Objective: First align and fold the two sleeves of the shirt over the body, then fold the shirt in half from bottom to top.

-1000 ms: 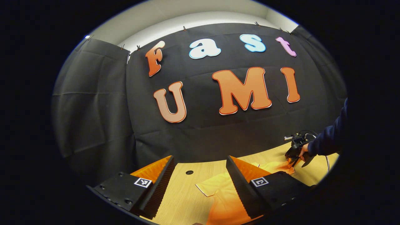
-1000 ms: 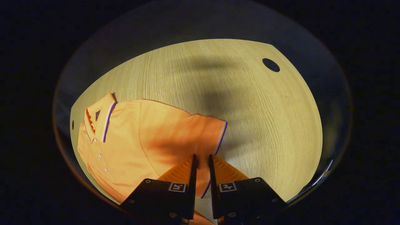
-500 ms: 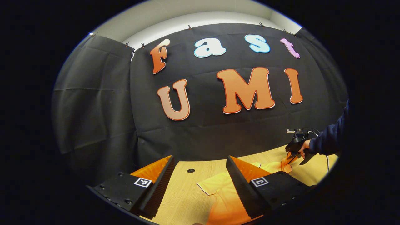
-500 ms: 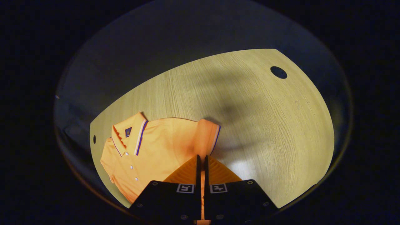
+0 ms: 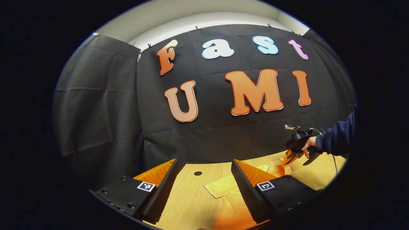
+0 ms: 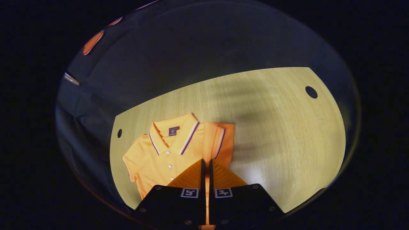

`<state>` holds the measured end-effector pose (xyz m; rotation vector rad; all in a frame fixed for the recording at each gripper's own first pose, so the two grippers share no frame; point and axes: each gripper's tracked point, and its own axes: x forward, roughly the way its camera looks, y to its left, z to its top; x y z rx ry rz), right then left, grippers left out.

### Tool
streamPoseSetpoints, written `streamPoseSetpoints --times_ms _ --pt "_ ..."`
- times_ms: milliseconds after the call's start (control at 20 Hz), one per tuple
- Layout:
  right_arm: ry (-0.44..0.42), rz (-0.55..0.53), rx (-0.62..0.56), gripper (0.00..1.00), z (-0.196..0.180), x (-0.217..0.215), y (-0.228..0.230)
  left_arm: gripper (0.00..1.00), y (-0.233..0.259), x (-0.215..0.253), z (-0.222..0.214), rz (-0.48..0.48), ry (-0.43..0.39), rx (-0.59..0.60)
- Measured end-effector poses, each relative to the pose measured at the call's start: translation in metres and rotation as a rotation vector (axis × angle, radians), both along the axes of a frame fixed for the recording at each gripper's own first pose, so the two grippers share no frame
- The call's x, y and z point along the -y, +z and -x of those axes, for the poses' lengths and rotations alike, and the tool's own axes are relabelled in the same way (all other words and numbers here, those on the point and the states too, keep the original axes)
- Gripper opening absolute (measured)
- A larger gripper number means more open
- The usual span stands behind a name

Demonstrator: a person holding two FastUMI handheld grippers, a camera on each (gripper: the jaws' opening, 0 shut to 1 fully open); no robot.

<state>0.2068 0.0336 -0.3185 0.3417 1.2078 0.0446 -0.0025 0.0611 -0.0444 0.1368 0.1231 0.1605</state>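
The orange polo shirt (image 6: pixel 166 153) lay face up on the light wooden table (image 6: pixel 281 134), its collar (image 6: pixel 174 135) toward the far edge and its buttoned placket running down toward the camera in the right gripper view. In that view the right tool (image 6: pixel 206 169) had its two fingers drawn almost together, pinching a thin strip of orange cloth between them: the shirt's sleeve (image 6: pixel 222 143), whose striped cuff stood lifted and turned in over the body beside the collar. A dark shadow fell across the table just beyond the sleeve. Two round holes showed in the tabletop, one near the shirt's shoulder (image 6: pixel 119 133) and one far off to the side (image 6: pixel 311 92). In the left gripper view the left tool (image 5: pixel 204 172) was spread wide and held nothing, poised above the table near the shirt's other sleeve (image 5: pixel 220 188), which lay flat with its pale-edged cuff on the wood. Farther off in the same view a hand (image 5: pixel 307 145) in a dark blue sleeve (image 5: pixel 337 137) held the right tool (image 5: pixel 289 158) raised above the table, with the orange cloth hanging from its tip down to the shirt.
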Motion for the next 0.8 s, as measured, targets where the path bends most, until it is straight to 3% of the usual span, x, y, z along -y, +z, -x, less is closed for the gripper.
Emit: streamPoseSetpoints --times_ms 100,300,350,400,450,500,650,800 --pt "-0.018 -0.051 -0.036 0.04 0.003 -0.021 0.001 0.99 -0.003 -0.006 0.004 0.005 0.012 -0.005" --pt "0.023 -0.194 -0.015 0.30 0.007 -0.070 0.023 0.99 -0.014 -0.019 0.007 0.029 0.038 -0.023" --pt "0.037 -0.205 -0.003 0.29 0.009 -0.073 0.029 0.99 -0.019 -0.022 0.009 0.040 0.044 -0.030" --pt "0.047 -0.196 0.007 0.43 0.012 -0.073 0.033 0.99 -0.023 -0.025 0.008 0.057 0.051 -0.041" --pt "0.056 -0.179 0.024 0.44 0.014 -0.070 0.036 0.99 -0.030 -0.030 0.005 0.077 0.054 -0.056" --pt "0.068 -0.156 0.048 0.60 0.014 -0.068 0.038 0.99 -0.037 -0.037 0.000 0.093 0.061 -0.074" --pt "0.094 -0.107 0.141 0.79 0.018 -0.062 0.059 0.99 -0.054 -0.044 -0.018 0.139 0.052 -0.131" --pt "0.077 -0.096 0.238 0.91 0.026 -0.054 0.094 0.99 -0.079 -0.047 -0.035 0.185 0.024 -0.212"
